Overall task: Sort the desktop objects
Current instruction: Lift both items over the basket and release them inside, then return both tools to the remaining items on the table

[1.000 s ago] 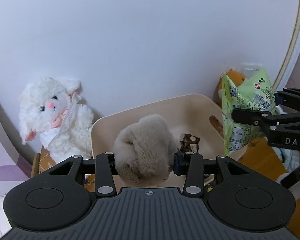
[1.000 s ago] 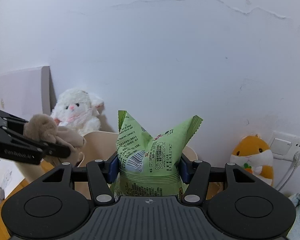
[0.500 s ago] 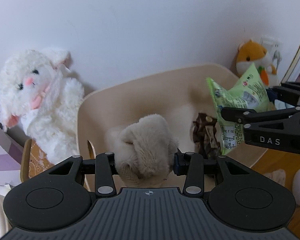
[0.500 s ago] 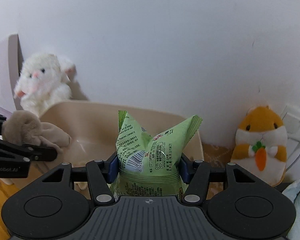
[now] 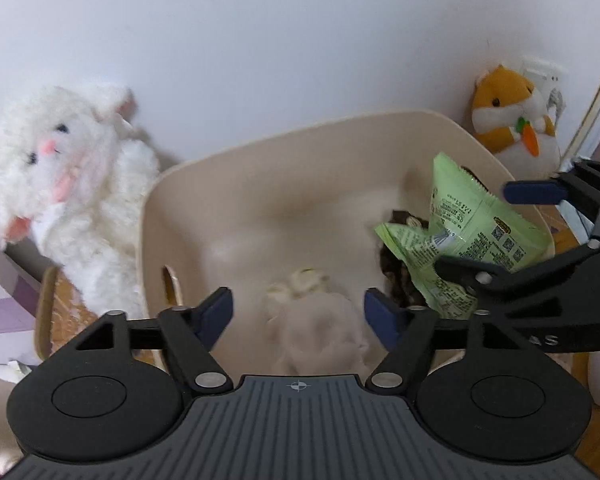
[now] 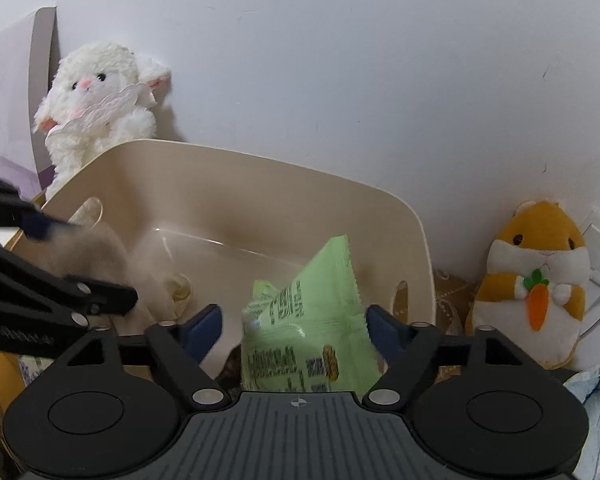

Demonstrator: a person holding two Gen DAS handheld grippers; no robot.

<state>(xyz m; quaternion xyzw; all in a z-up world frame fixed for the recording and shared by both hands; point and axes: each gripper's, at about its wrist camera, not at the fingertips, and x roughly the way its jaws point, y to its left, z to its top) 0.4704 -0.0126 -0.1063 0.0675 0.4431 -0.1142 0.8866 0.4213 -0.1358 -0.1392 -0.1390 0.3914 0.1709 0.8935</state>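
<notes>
A beige plastic bin (image 5: 260,168) stands against the wall; it also shows in the right wrist view (image 6: 284,184). My left gripper (image 5: 298,312) is open above the bin, and the beige plush toy (image 5: 320,328) lies blurred below it, inside the bin. My right gripper (image 6: 294,328) is open over the bin's right side, and the green snack bag (image 6: 312,328) sits loose between its fingers. The bag (image 5: 472,224) rests on a dark wrapped snack (image 5: 396,276). The plush (image 6: 100,256) shows behind the left gripper.
A white lamb plush (image 5: 64,192) leans on the wall left of the bin. An orange hamster plush (image 5: 512,120) stands right of it by a wall socket (image 5: 540,72). Pale blue cloth (image 6: 596,404) lies at the far right.
Both grippers have opened over the bin. The beige plush has dropped from the left gripper into the bin, and the green bag has slipped free and tilted down.
</notes>
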